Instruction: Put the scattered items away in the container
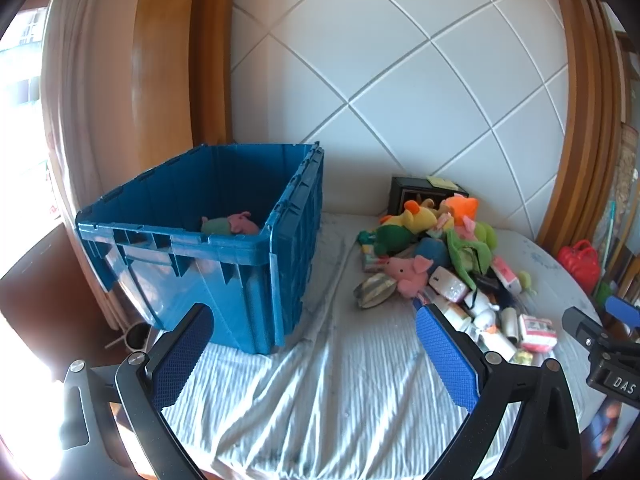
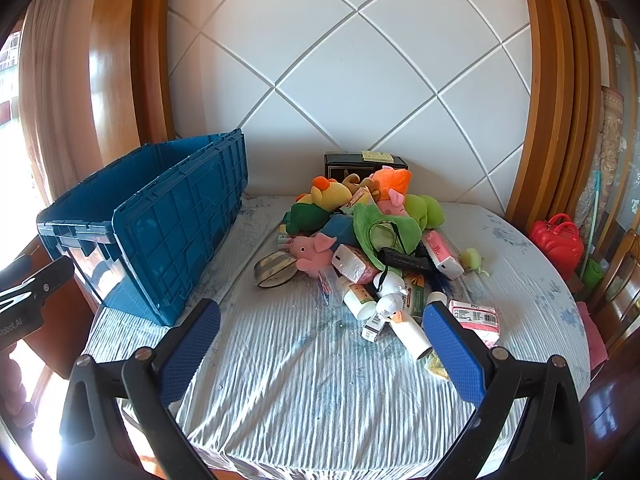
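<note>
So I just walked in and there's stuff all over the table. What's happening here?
A person is tidying with two handheld grippers. The left gripper and right gripper are both open and empty, hovering over the cloth-covered table. The pile of plush toys and small packages sits beside the blue crate, which so far shows one pink plush inside.
</note>
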